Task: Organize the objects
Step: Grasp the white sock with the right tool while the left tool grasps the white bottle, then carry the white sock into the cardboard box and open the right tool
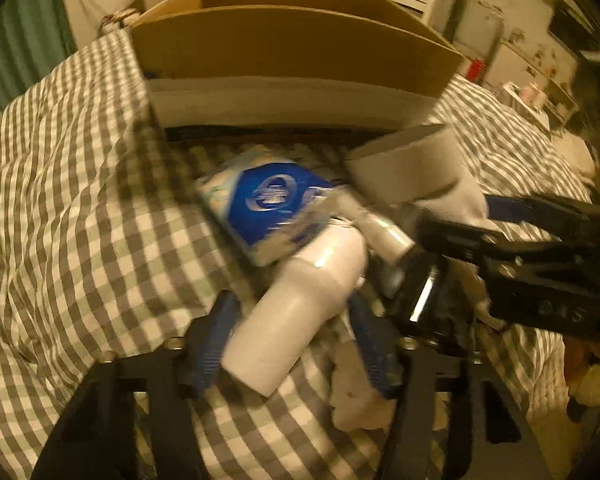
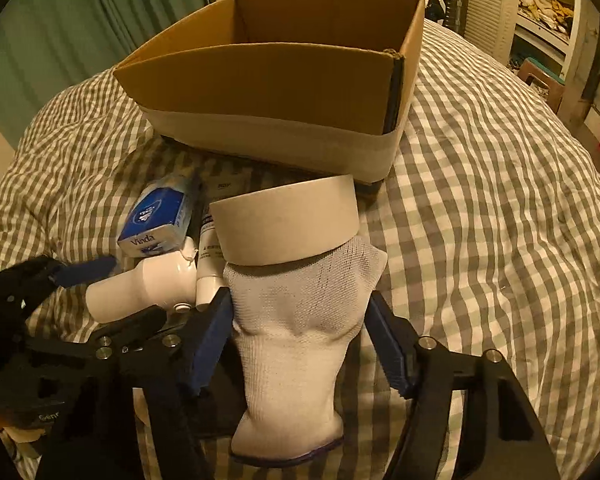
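A white bottle is seen lying on the checked bedcover, between the blue pads of the left gripper. Its long axis runs from near left to far right, slanted across the jaw gap rather than along it. The jaws stand spread to either side, and firm contact cannot be confirmed because of motion blur. A white glove is seen lying lengthwise between the spread jaws of the right gripper, cuff nearest; no squeeze is visible. On its far end a roll of tape is propped, tilted. The open cardboard box is set beyond both, straight ahead, so each object is judged nearer its own gripper. A blue tissue pack and a white tube are found between bottle and tape. The box floor is hidden by its near wall, and the tube is partly covered.
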The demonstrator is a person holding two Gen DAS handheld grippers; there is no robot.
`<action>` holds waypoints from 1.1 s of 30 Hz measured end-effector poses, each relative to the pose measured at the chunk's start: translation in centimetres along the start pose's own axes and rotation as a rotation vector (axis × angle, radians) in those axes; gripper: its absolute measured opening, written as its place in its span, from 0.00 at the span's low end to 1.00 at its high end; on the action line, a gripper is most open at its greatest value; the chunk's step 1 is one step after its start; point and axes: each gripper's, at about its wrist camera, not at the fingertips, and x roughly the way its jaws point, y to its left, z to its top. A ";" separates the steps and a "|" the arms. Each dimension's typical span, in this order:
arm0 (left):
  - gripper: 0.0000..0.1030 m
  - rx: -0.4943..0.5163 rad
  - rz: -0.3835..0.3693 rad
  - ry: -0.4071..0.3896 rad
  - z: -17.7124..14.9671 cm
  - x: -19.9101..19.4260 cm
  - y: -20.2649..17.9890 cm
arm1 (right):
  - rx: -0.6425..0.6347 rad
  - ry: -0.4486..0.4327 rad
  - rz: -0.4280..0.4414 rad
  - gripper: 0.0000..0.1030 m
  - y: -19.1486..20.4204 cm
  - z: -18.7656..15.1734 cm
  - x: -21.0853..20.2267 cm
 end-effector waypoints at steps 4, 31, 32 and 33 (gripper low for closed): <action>0.46 0.023 0.010 -0.003 0.5 -0.6 -0.6 | -0.001 -0.009 0.010 0.58 0.3 -0.3 0.1; 0.27 -0.082 -0.041 -0.056 0.9 -6.8 0.8 | -0.048 -0.185 0.025 0.53 2.1 1.2 -7.4; 0.27 -0.078 -0.041 -0.052 1.0 -6.8 0.8 | -0.048 -0.182 0.025 0.53 2.1 1.2 -7.3; 0.27 -0.071 -0.040 -0.042 0.9 -6.6 0.7 | -0.047 -0.181 0.025 0.53 2.0 1.2 -7.3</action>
